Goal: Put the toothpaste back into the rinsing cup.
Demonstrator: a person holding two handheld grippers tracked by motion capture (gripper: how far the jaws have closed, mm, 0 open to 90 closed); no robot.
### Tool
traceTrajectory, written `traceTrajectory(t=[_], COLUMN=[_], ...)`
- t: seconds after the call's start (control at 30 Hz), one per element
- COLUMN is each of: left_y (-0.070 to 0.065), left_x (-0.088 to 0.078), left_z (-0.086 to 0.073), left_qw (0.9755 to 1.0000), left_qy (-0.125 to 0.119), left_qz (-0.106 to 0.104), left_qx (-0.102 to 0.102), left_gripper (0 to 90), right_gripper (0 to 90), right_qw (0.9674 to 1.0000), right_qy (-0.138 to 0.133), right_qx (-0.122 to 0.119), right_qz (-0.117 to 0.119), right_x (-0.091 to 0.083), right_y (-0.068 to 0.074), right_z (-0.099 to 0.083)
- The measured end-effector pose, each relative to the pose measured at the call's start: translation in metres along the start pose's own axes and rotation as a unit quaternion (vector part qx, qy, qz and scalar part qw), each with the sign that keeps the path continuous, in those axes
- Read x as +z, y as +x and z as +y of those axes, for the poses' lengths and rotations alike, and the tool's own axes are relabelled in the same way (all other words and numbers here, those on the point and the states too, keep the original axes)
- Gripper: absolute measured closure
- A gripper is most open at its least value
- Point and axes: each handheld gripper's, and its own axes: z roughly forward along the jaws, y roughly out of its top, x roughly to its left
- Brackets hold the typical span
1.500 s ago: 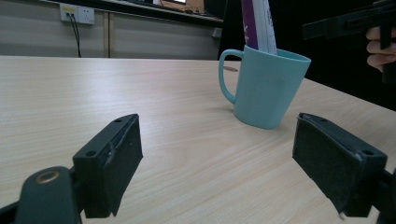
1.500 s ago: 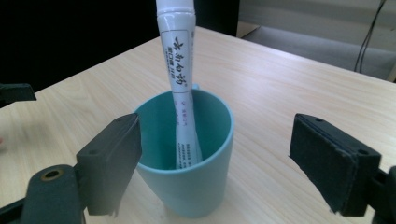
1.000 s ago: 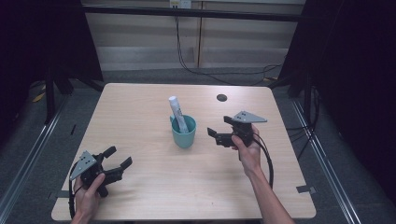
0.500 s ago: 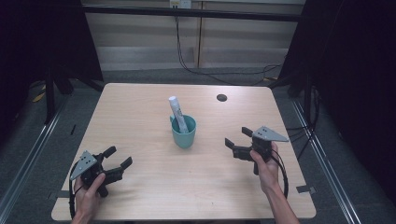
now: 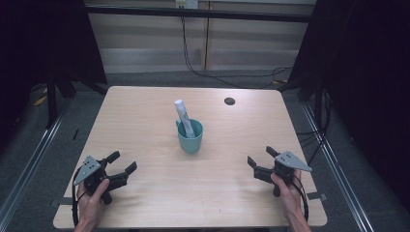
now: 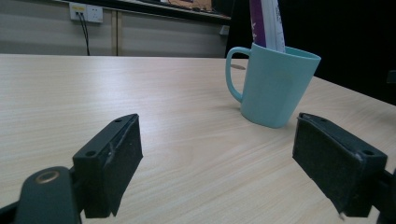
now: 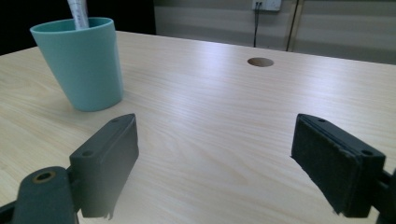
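Cup (image 5: pixel 190 137) holds a leaning tube (image 5: pixel 184 117); our left gripper (image 5: pixel 119 168) and right gripper (image 5: pixel 258 162), wide open and empty, could tip it if we bump it.

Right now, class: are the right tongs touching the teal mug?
Apart. The high view shows the right tongs near the table's right edge, with bare wood between them and the teal mug at centre.

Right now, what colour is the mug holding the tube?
Teal, a pale blue-green. The mug shows best in the left gripper view.
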Motion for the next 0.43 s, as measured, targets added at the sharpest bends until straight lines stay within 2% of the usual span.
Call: traceTrajectory(t=[0.13,0.2,0.3,0.43], left_y=[0.0002,0.0008,0.0002,0.0006], left_x=[-0.0003,-0.0014,-0.0016,-0.0017], left_z=[-0.0002,-0.0005,-0.0007,-0.0005], left_qw=[0.9999,0.9999,0.9999,1.0000], left_qy=[-0.006,-0.007,-0.008,-0.004], left_qz=[0.007,0.006,0.005,0.002], left_qx=[-0.010,-0.010,-0.009,-0.007], left_gripper=[15.7,15.7,15.7,15.7], right_gripper=[14.7,14.4,14.1,14.0], right_qw=[0.9998,0.9998,0.9997,0.9998], right_qy=[0.007,-0.003,-0.006,0.003], right_qx=[0.013,0.013,0.007,-0.011], right_qz=[-0.010,-0.013,-0.023,-0.017], right_x=[-0.0023,-0.0047,-0.0070,-0.0073], right_y=[-0.0045,-0.0062,-0.0073,-0.0047], right_z=[-0.0098,-0.0106,-0.0114,-0.0113])
